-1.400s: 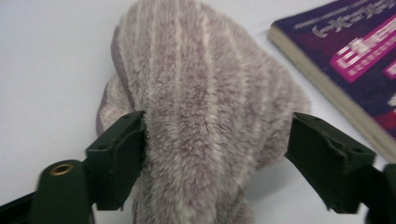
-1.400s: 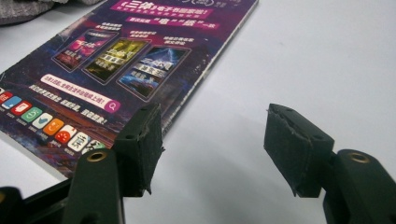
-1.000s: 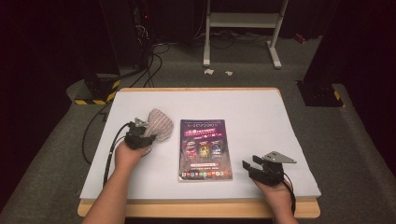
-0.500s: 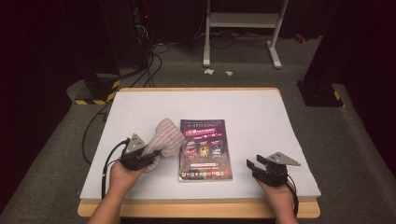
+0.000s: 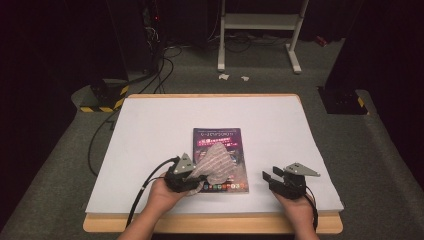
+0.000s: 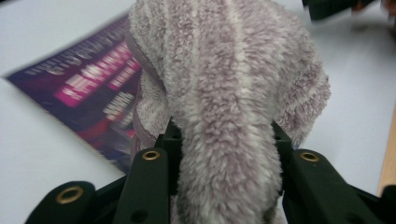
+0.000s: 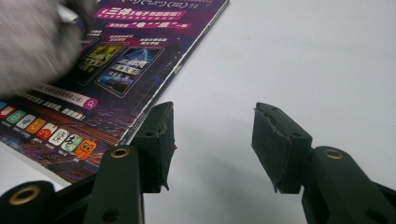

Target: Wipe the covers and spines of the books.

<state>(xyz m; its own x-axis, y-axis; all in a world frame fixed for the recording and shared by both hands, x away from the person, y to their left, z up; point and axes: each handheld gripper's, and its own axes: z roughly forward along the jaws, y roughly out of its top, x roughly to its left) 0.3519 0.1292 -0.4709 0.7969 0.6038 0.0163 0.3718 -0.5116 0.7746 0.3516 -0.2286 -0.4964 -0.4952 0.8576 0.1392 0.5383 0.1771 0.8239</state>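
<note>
On a white-topped table [image 5: 150,130] in a dark room, a purple glossy magazine [image 5: 220,142] lies lengthwise away from the person; the left gripper [image 5: 186,176] clamps a grey fluffy cloth [image 5: 216,165] over its near-left corner, while the right gripper [image 5: 272,179], jaws apart, waits beside.

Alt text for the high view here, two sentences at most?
The left claw, clamped on a fluffy grey cloth, holds it over the lower left of a purple magazine on a white table. The right claw rests open and empty beside the magazine.
</note>
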